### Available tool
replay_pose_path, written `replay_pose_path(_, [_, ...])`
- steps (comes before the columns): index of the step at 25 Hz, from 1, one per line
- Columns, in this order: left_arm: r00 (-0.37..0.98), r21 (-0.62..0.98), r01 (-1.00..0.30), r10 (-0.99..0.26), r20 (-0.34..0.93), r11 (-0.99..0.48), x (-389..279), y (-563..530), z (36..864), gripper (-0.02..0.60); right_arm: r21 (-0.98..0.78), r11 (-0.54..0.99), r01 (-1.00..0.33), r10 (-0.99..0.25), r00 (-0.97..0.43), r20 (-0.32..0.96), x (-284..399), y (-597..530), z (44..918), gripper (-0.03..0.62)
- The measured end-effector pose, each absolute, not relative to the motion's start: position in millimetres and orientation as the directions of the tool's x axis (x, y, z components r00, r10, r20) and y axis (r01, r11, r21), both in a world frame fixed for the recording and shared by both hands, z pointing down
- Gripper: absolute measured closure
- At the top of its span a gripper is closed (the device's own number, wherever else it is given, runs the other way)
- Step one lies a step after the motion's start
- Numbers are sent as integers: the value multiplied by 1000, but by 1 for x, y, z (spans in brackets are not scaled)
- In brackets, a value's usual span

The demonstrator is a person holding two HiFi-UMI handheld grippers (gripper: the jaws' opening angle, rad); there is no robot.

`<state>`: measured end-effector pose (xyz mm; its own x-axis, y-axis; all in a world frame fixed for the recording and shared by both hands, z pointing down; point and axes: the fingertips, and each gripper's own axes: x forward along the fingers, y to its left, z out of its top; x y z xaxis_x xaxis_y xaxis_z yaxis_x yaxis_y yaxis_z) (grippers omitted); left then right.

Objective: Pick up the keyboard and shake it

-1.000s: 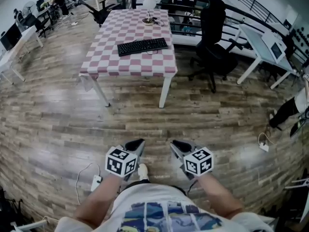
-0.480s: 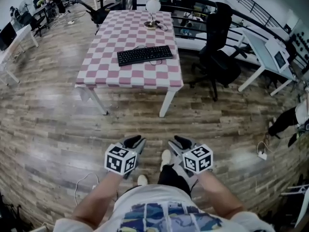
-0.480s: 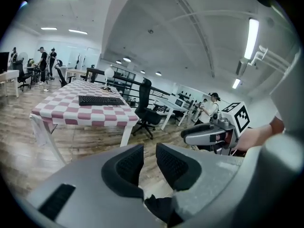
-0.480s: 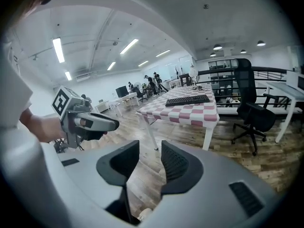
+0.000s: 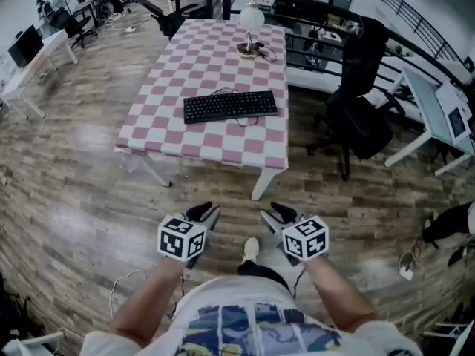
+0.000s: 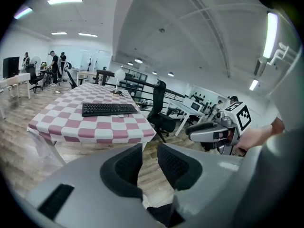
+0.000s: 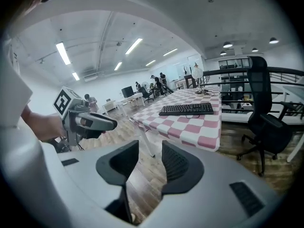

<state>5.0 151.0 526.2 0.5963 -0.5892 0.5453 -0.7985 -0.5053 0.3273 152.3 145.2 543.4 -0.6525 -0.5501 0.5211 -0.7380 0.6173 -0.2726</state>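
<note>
A black keyboard (image 5: 230, 106) lies across the pink-and-white checked table (image 5: 159, 136), ahead of me over open floor. It also shows in the left gripper view as the keyboard (image 6: 109, 109) and in the right gripper view as the keyboard (image 7: 186, 109). My left gripper (image 5: 207, 212) and right gripper (image 5: 277, 211) hover side by side above the wood floor, well short of the table. Both sets of jaws are opening, with a narrow gap and nothing between them. Each gripper view catches the other gripper beside it.
A white globe lamp (image 5: 251, 22) stands at the table's far end. A black office chair (image 5: 364, 110) sits right of the table, with white desks (image 5: 438, 110) beyond. More desks and people are at the far left. A cable and power strip (image 5: 130, 284) lie on the floor by my left.
I have walked toward the table, which now looks larger and nearer. Both grippers stay low in front of me, and their jaws have parted a little.
</note>
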Motion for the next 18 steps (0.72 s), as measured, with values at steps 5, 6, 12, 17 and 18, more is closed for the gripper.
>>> replay_pose_path(5, [561,332,-826,-600,570,-456,35,93,533,482,-296,631,-718,-521,-674,524,185,77,548,433])
replay_pose_path(6, [555,332,-830,-603,573,-448,39,83,535,480,-299,633,-715,-515,-676,526,189,67,551,431])
replay_pose_path(12, [523,329,-851,-607,599,-409,45,29,548,468,-304,656,-691,-480,-692,539,204,15,567,408])
replay_pose_path(17, [509,332,-860,-620,597,-387,27,-21,552,462,-291,652,-700,-481,-679,555,198,-34,572,405])
replay_pose_path(18, [509,334,-861,-624,593,-384,22,-34,554,462,-288,650,-703,-482,-675,559,195,-44,574,405])
